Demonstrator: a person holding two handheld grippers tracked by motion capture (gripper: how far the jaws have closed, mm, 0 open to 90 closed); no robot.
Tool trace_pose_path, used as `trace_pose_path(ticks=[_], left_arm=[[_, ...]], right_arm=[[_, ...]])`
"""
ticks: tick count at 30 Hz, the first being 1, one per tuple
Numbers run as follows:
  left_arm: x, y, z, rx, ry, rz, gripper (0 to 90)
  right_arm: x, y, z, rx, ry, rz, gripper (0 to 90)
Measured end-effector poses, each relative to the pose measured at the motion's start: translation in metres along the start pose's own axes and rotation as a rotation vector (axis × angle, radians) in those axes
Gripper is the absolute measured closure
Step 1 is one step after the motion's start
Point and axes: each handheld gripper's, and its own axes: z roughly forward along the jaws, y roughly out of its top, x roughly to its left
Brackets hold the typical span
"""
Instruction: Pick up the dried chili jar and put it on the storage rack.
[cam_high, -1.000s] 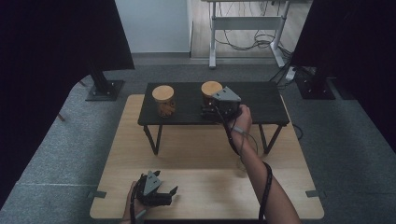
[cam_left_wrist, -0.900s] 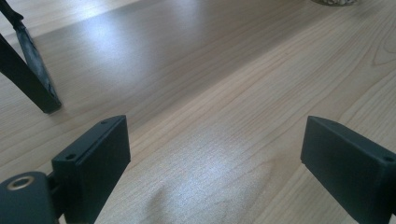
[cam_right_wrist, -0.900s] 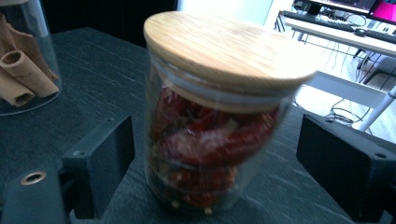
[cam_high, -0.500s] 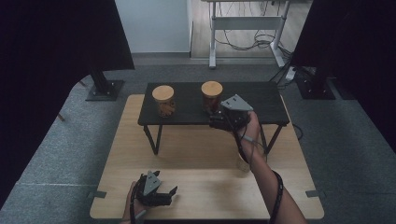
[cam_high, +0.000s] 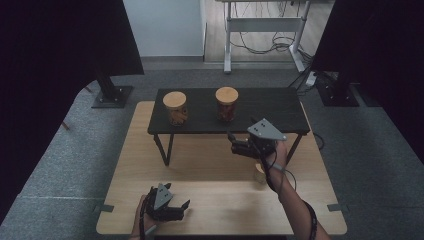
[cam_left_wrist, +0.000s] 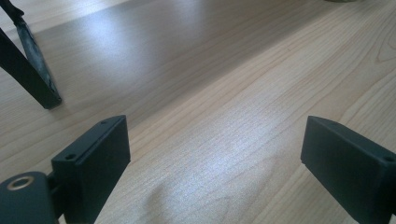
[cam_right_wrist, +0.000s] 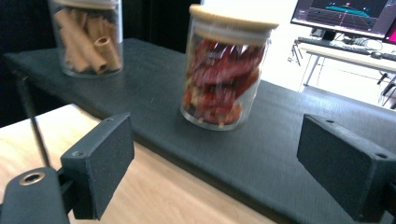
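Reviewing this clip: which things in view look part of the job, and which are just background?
Likely in play: jar of red pieces, jar of pasta tubes, black bench, right gripper, left gripper.

Background: wooden platform, white desk, monitor, floor cables.

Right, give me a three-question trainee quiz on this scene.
1. True or false: both jars have wooden lids on.
2. Which jar stands straight ahead of the right gripper: A, the pasta jar, or B, the red jar?
3. Fill in: the left gripper is open over the bare ___ board.

Key: 1 true; 2 B; 3 wooden.
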Motion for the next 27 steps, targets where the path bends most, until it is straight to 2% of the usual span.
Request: trace_pose_path(ticks=[7,17,22,27], left_arm=[[0.001,-0.001,0.0,0.002,0.002,-0.004,7.9],[0.001,-0.001,-0.001,0.003,0.007,-0.006,7.8],[0.001,-0.001,-0.001,0.004,0.008,-0.005,7.8],[0.001,-0.001,-0.001,0.005,0.009,-0.004,7.8]], right_arm=[[0.006,-0.032,-0.028,-0.024,0.006,0.0,10.7],[0.018,-0.07,-0.057,-0.051,0.028,0.048,11.0],[0.025,-0.086,-0.066,-0.044,0.034,0.053,11.0],[0.03,-0.104,-0.07,-0.009,0.044,0.058,11.0]])
